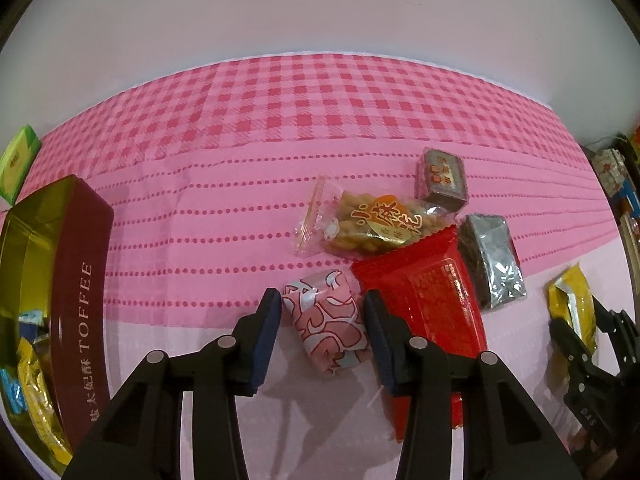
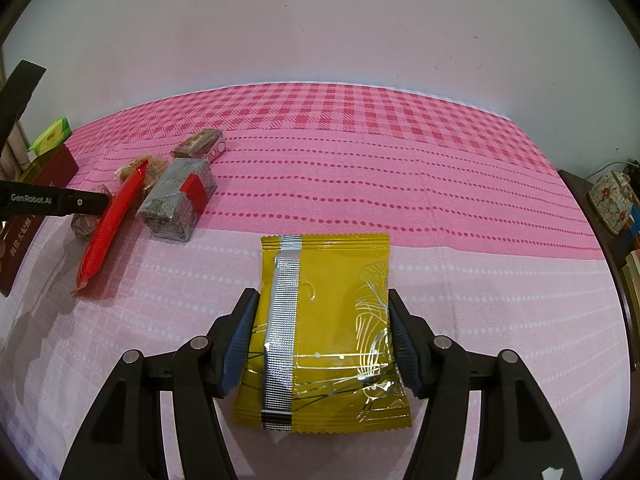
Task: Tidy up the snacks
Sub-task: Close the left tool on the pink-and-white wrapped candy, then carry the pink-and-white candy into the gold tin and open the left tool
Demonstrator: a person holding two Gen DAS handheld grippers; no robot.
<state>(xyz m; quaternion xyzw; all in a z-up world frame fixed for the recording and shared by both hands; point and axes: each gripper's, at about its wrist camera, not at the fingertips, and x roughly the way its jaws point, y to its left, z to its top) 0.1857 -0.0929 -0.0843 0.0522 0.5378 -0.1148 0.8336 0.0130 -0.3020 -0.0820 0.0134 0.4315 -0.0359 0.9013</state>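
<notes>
**Between two pairs of claws: one snack each**

Between the blue pads of the left gripper (image 1: 322,334) lies a small pink snack (image 1: 326,322) with a white swirl pattern, and both pads press against its sides, so this claw is gripping it. Just right of that claw, touching the pink snack, lies a flat red packet (image 1: 428,312). Beyond the fingertips, a clear bag of fried twists (image 1: 360,222) lies across the far edge of the red packet. Further right of it are a silver-wrapped dark block (image 1: 492,264) and, beyond, a small brown box (image 1: 442,180). Far to the left of the claw stands an open toffee tin (image 1: 80,280) with some wrapped snacks inside, and behind it a green box (image 1: 18,164).

Well apart on the right, the right gripper (image 2: 320,338) is closed on a yellow packet (image 2: 332,332), its pads against the two long sides. The packet lies flat on the pink tablecloth (image 2: 440,200), with a silver seam facing up. To the left of this claw, and further from it, the other snacks lie together in a group.
</notes>
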